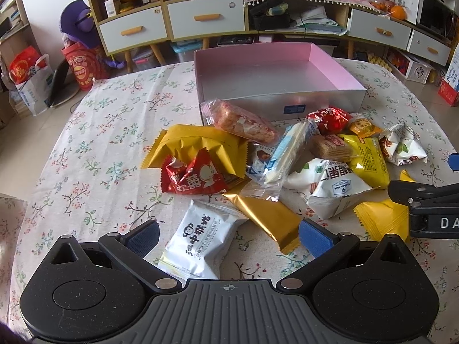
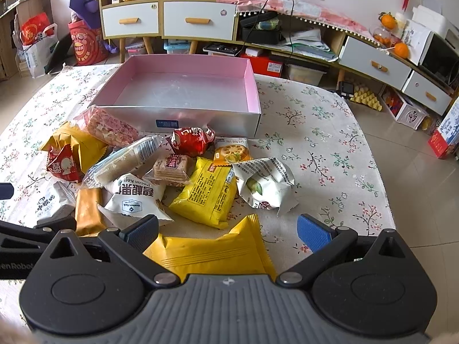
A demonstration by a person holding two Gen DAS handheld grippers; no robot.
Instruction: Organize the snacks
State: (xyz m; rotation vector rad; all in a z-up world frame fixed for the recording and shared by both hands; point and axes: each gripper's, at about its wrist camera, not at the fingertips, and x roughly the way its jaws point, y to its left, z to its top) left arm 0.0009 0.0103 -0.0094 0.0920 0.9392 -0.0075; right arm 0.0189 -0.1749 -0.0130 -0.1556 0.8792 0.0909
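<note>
Several snack packets lie heaped on the flowered tablecloth in front of an empty pink-lined box (image 1: 275, 74) (image 2: 183, 91). My left gripper (image 1: 229, 236) is open, and a white packet with black characters (image 1: 200, 243) and a gold bar (image 1: 266, 220) lie between its fingers. My right gripper (image 2: 228, 233) is also open, straddling a yellow packet (image 2: 212, 249). Further in lie a yellow printed packet (image 2: 208, 192), a white pecan bag (image 2: 134, 195), a red packet (image 1: 195, 177) and a pink rice-cake bar (image 1: 243, 120).
The right gripper's black body (image 1: 424, 200) enters the left wrist view at the right edge, and the left one (image 2: 28, 238) shows at the left of the right wrist view. Cabinets with drawers (image 2: 198, 20) stand behind the table. The table edge (image 2: 381, 177) drops to tiled floor at right.
</note>
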